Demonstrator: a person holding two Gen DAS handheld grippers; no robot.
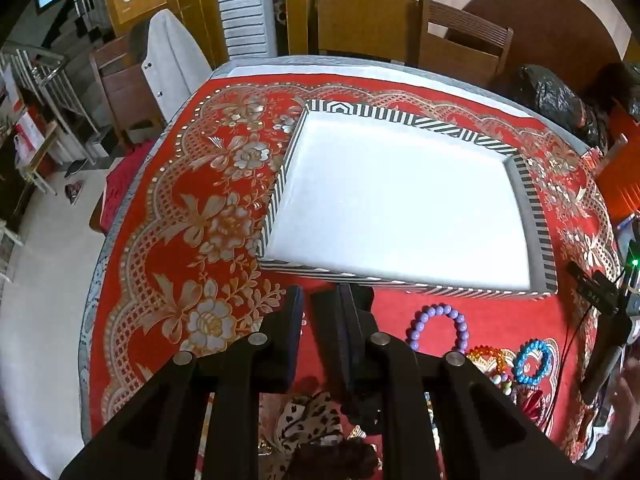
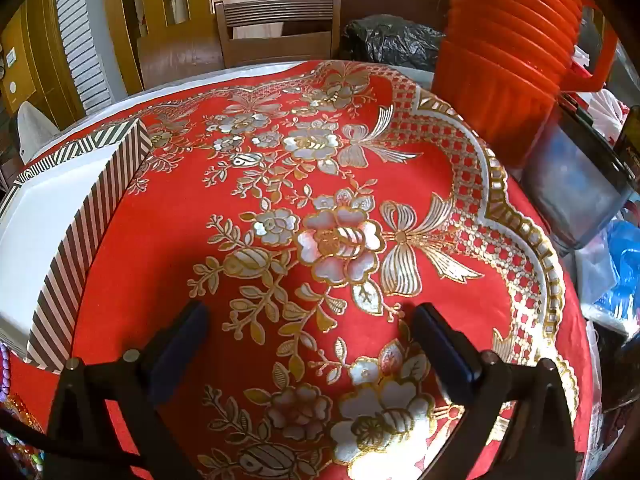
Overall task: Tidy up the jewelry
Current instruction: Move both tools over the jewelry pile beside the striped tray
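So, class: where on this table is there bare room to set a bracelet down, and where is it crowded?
Free: the white floor of the striped tray, and the red cloth right of it. Crowded: the strip below the tray, with the purple bracelet, blue bracelet and leopard-print scrunchie.

A red tablecloth (image 2: 304, 168), patterned with gold and silver flowers, bows and a latticed scalloped border, is seen spread over a table. The right gripper (image 2: 310, 316) is held above it, tilted downward, its two dark fingers set wide apart with nothing but cloth between them. At the left, a corner of a shallow box (image 2: 96, 208) with black-and-white striped walls and a white interior is seen resting on the cloth. A few coloured beads (image 2: 5, 368) are glimpsed at the lower left edge, too cropped to be identified. Beyond the table, a wooden chair (image 2: 276, 28), a black plastic bag (image 2: 392, 40) and a stack of orange plastic stools (image 2: 508, 52) are visible.
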